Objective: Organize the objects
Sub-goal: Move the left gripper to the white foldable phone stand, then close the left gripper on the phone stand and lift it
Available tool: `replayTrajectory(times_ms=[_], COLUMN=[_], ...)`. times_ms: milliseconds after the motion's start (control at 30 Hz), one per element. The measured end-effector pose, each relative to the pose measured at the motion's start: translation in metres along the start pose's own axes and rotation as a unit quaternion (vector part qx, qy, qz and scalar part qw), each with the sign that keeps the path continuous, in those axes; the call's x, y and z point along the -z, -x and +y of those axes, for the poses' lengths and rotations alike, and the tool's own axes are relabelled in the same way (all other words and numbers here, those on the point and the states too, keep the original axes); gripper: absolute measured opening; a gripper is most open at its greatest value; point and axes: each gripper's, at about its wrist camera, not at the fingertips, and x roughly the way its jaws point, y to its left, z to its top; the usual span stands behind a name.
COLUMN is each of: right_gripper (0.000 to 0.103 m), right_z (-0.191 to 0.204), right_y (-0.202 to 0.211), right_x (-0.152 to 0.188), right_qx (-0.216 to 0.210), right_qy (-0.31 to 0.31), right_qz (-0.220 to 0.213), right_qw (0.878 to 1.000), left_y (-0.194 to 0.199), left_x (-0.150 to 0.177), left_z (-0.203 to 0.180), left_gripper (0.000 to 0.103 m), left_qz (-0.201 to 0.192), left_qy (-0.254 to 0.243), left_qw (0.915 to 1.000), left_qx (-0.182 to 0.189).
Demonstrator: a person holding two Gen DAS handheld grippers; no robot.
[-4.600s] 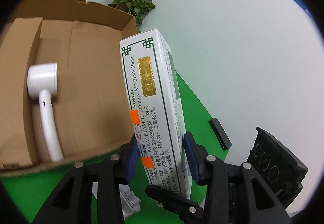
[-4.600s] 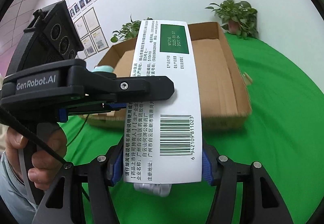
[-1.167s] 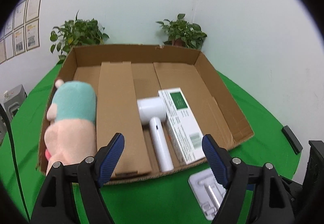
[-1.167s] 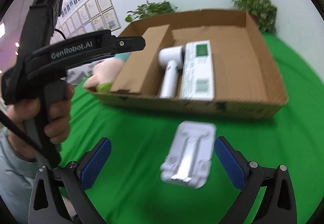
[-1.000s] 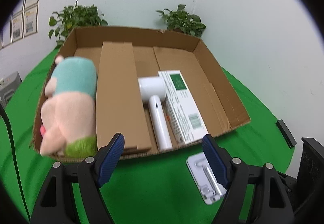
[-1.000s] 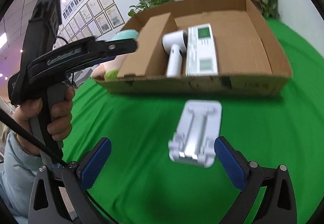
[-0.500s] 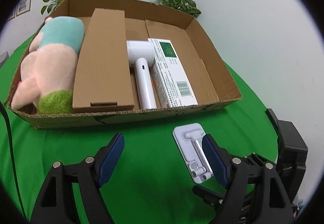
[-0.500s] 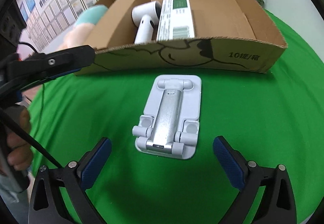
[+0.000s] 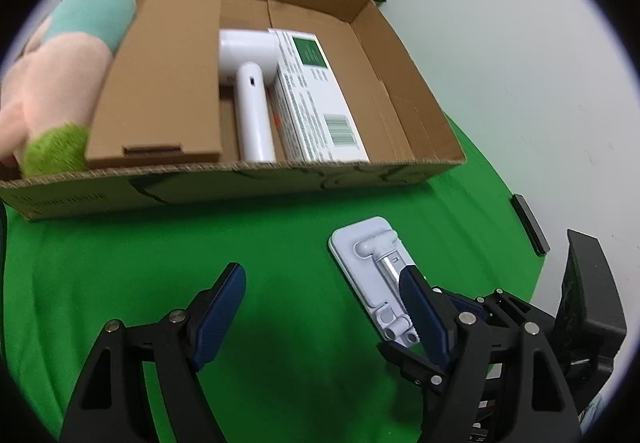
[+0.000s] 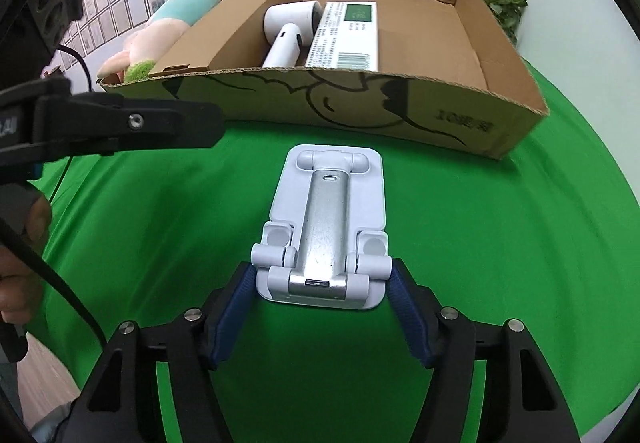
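Fingers [image 10: 408, 307] of your right gripper [image 10: 320, 297] are closing in on phone stand [image 10: 326, 223], pads flanking its near end; contact unclear. Stand's lying flat on green cloth [image 10: 500, 243], just before cardboard box [image 10: 360, 103]. Left gripper [image 9: 320, 299] is hanging spread, empty.

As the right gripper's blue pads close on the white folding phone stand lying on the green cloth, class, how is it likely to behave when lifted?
The phone stand looks rigid plastic with a metal arm, so it should probably lift stiffly, not sag. Its hinged arm lies folded flat and might swing open if tilted. The right gripper has just been closing with the stand's near end between its jaws; smooth edges might slip.
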Motion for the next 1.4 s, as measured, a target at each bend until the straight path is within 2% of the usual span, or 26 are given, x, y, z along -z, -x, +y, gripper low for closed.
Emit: replayTrajectory(times_ms=[133, 233, 400, 500, 533, 633, 667, 767, 933, 1100, 1400], right_gripper=[0.064, 0.064, 0.064, 0.064, 0.064, 0.064, 0.064, 0.064, 0.064, 0.063, 0.063], right_z=[-0.006, -0.006, -0.011, -0.013, -0.012, 0.001, 0.005, 0.007, 0.013, 0.008, 0.004], right_y=[0.013, 0.020, 0.027, 0.026, 0.026, 0.025, 0.025, 0.025, 0.025, 0.027, 0.052], right_x=[0.016, 0.023, 0.025, 0.022, 0.021, 0.020, 0.020, 0.021, 0.023, 0.025, 0.014], right_qx=[0.001, -0.008, -0.048, -0.096, -0.107, -0.112, -0.110, -0.114, -0.106, -0.123, -0.127], right_qy=[-0.008, -0.016, -0.048, -0.072, -0.075, -0.064, -0.060, -0.059, -0.047, -0.064, -0.067], right_qz=[0.001, 0.003, 0.006, 0.007, 0.008, 0.008, 0.007, 0.005, 0.000, -0.010, -0.073], right_qw=[1.000, 1.000, 0.998, 0.993, 0.991, 0.992, 0.992, 0.992, 0.993, 0.990, 0.987], left_y=[-0.012, -0.022, -0.024, -0.022, -0.022, -0.019, -0.018, -0.015, -0.007, 0.003, 0.037], left_x=[0.009, 0.017, 0.023, 0.028, 0.030, 0.033, 0.033, 0.035, 0.038, 0.034, 0.009], left_z=[-0.006, -0.013, -0.010, -0.005, -0.005, -0.003, -0.001, 0.006, 0.001, -0.012, -0.033], left_gripper=[0.079, 0.079, 0.077, 0.066, 0.058, 0.053, 0.045, 0.044, 0.039, 0.034, 0.030], left_qz=[0.025, 0.046, 0.055, 0.057, 0.061, 0.057, 0.057, 0.058, 0.052, 0.042, 0.001], left_qy=[0.015, 0.018, 0.045, 0.065, 0.063, 0.062, 0.065, 0.082, 0.072, 0.052, 0.012], left_qw=[0.9985, 0.9966, 0.9918, 0.9883, 0.9881, 0.9897, 0.9900, 0.9880, 0.9896, 0.9918, 0.9935], left_qx=[0.046, 0.067, 0.106, 0.125, 0.126, 0.115, 0.111, 0.117, 0.114, 0.109, 0.113])
